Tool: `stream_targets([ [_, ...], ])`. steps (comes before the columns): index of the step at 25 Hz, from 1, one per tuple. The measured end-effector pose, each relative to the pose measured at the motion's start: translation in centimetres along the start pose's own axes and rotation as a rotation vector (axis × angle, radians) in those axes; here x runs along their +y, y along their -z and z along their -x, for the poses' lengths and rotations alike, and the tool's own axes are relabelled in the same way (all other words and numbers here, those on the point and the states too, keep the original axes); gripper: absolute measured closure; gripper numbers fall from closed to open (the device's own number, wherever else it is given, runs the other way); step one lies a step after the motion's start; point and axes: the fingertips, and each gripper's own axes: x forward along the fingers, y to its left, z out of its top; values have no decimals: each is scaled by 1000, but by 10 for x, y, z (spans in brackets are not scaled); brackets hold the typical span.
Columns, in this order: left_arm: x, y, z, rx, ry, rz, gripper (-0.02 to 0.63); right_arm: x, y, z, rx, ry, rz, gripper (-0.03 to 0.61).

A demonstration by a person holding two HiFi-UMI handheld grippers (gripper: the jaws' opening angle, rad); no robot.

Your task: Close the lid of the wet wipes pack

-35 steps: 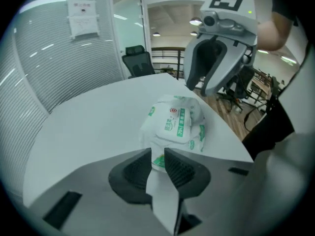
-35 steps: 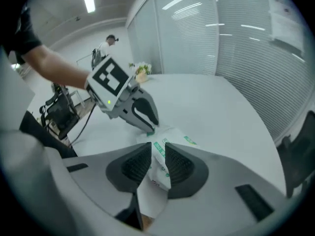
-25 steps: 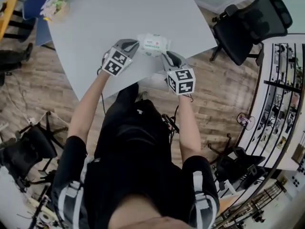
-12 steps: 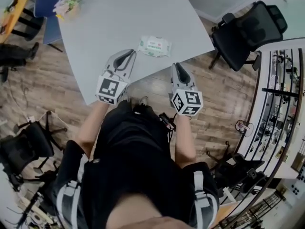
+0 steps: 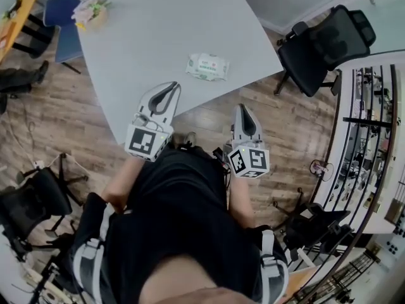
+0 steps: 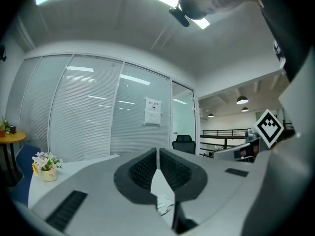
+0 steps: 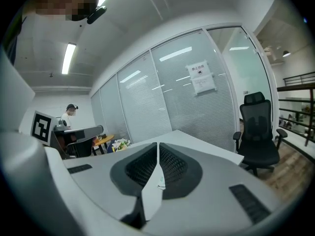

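The wet wipes pack (image 5: 207, 66), white with a green label, lies flat on the pale grey table (image 5: 145, 30) near its front edge, with its lid down as far as I can tell. Nothing touches it. My left gripper (image 5: 171, 85) hangs over the table's front edge, to the pack's near left, shut and empty. Off the table above the wooden floor, my right gripper (image 5: 240, 107) is closing, its tips meeting on nothing. In the left gripper view the jaws (image 6: 157, 150) point level across the room, and a sliver of the pack (image 6: 165, 204) shows below them.
A small pot of flowers (image 5: 88, 8) stands on the table's far left corner. A black office chair (image 5: 329, 37) sits right of the table, with a blue chair (image 5: 60, 14) and an orange table (image 5: 12, 14) at the far left. Shelving (image 5: 373, 106) lines the right side.
Both grippers drew back from the pack's two sides toward the person and rose. The right jaws narrowed. The pack stayed on the table.
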Motion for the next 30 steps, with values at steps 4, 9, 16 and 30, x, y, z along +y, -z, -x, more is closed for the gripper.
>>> stream_targets([
  [4, 3, -2, 2, -13, 5, 29, 575, 7, -6, 2, -19, 9, 9, 552],
  [9, 1, 1, 3, -8, 21, 31, 575, 13, -10, 0, -18, 7, 36, 555],
  [16, 3, 2, 5, -11, 24, 36, 575, 19, -10, 1, -27, 8, 34, 555],
  [30, 7, 4, 11, 2, 25, 47, 575, 30, -12, 2, -19, 13, 49, 555],
])
